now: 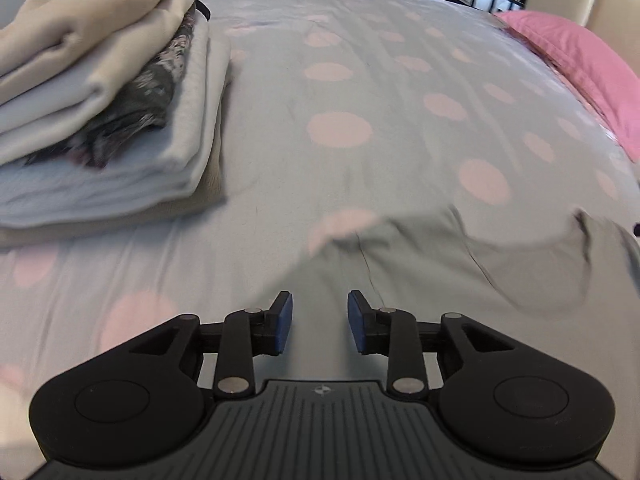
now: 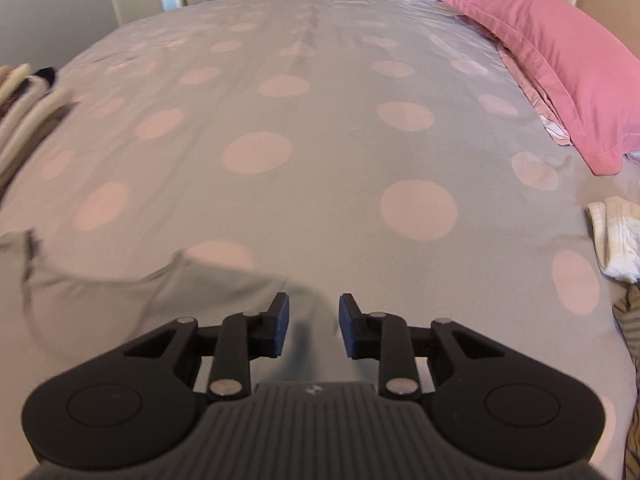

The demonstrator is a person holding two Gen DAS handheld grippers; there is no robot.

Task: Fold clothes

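While we hold both tools low over the bed, our left gripper (image 1: 320, 322) has its blue pads (image 1: 285, 322) spread apart with nothing between them, and our right gripper (image 2: 313, 326) stands just as wide and empty. Just ahead of both lies the grey garment (image 1: 460, 256), blurred, spread flat on the spotted bedspread (image 1: 360, 80), its curved neckline facing away from us. In the right wrist view we see that same garment (image 2: 160, 292) reaching off to the left. To our left rises a stack of folded clothes (image 1: 100, 100), beige on top. To our right sits a white crumpled piece (image 2: 614, 240). Farther off a pink pillow (image 2: 560, 64) rests at the bedspread's right edge.
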